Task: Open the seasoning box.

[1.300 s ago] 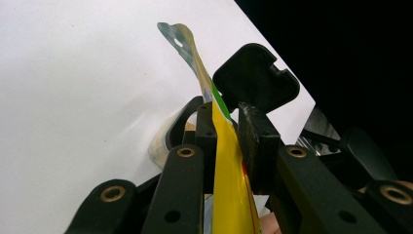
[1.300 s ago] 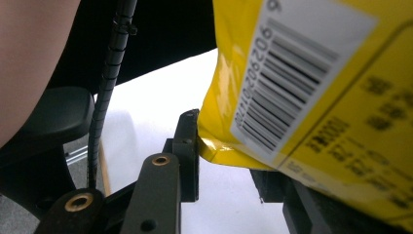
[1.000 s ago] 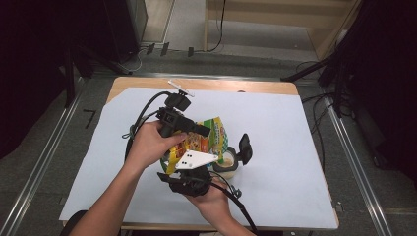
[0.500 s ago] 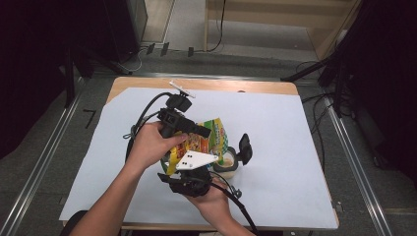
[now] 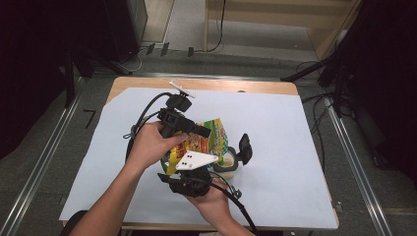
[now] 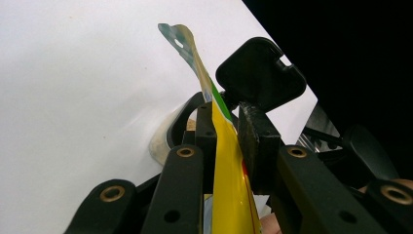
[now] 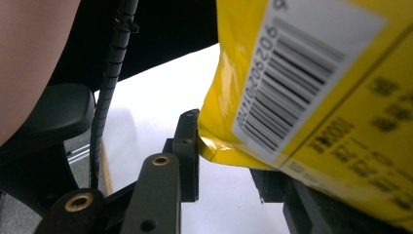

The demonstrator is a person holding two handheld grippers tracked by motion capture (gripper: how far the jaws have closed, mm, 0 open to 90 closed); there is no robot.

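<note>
The counter [image 5: 295, 147] is covered by a white sheet. At its centre, your left gripper [image 6: 225, 131] is pinching the yellow snack packet [image 6: 229, 185] edge-on between its jaws. Your right gripper [image 7: 229, 161] stands spread, with the barcode corner of the packet [image 7: 311, 97] between its jaws. A small cup [image 5: 227, 164] sits on the sheet just beside the packet [image 5: 206, 140].
</note>
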